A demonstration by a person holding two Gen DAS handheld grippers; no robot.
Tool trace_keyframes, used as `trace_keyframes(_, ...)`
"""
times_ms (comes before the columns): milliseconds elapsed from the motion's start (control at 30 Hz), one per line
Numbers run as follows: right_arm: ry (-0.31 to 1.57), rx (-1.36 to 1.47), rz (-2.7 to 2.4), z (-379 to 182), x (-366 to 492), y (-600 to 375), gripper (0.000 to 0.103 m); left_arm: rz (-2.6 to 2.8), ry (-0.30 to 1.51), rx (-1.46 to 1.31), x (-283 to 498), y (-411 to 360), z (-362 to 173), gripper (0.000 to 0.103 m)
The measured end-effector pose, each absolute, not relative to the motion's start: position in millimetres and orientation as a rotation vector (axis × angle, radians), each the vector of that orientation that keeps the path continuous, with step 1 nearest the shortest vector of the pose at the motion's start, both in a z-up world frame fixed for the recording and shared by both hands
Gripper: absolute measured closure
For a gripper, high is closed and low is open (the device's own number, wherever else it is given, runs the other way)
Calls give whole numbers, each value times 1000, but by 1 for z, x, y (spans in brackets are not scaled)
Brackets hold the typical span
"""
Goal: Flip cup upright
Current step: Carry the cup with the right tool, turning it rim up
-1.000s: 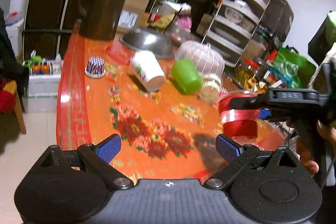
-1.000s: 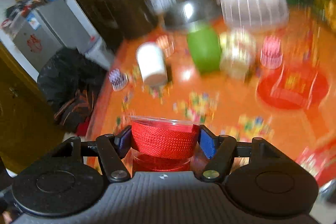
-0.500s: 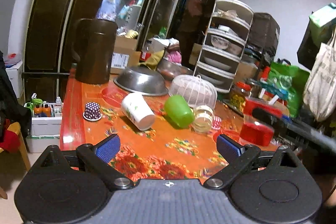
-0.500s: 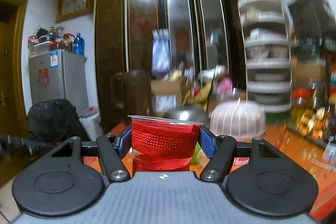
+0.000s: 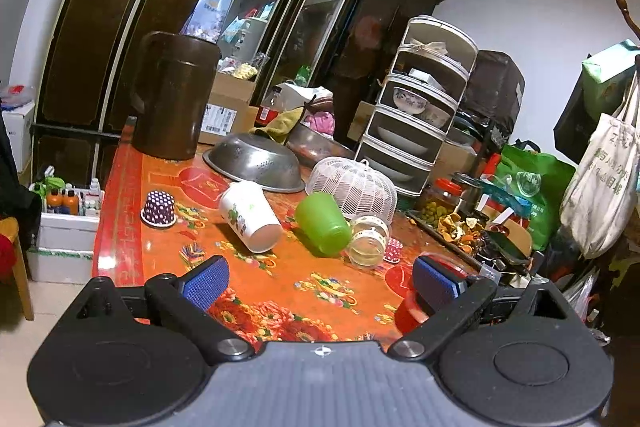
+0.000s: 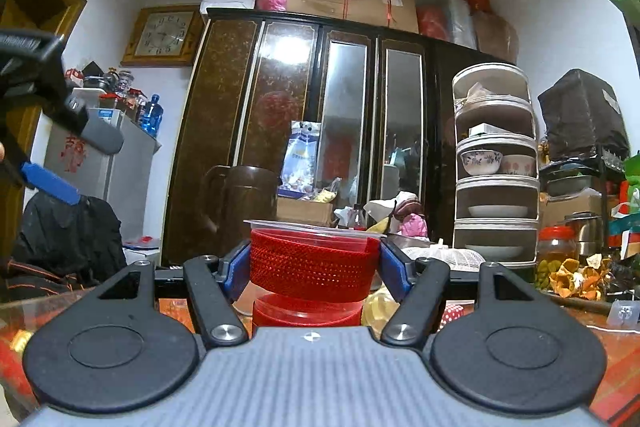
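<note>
My right gripper [image 6: 314, 269] is shut on a clear cup with a red mesh sleeve [image 6: 312, 267], held upright with its rim up, low over the table. The same red cup [image 5: 410, 309] shows partly behind my left gripper's right finger in the left wrist view. My left gripper [image 5: 318, 281] is open and empty above the near part of the orange floral table [image 5: 280, 283]. A white paper cup [image 5: 250, 221], a green cup [image 5: 324, 223] and a clear glass jar [image 5: 368, 241] lie on their sides mid-table.
A purple dotted cup [image 5: 159, 207] stands upside down at the left. A steel colander [image 5: 256, 167], a white mesh cover [image 5: 354, 187] and a dark brown jug [image 5: 172, 95] stand at the back. A tiered dish rack [image 5: 420, 115] and clutter fill the right side.
My right gripper has turned from looking down at the table to level, bringing the red cup upright and lower. My left gripper has pulled back and tilted up.
</note>
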State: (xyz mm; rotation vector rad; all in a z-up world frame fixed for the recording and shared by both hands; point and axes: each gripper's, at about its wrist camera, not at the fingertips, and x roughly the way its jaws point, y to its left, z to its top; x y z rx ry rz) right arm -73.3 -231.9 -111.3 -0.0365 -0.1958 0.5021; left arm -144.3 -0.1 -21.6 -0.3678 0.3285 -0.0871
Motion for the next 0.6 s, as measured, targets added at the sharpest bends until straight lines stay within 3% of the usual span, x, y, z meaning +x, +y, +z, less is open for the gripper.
trace_keyframes(600,-118,-65,507,-142,-78,-208,33,-85,367,-403,-141,5,-39,3)
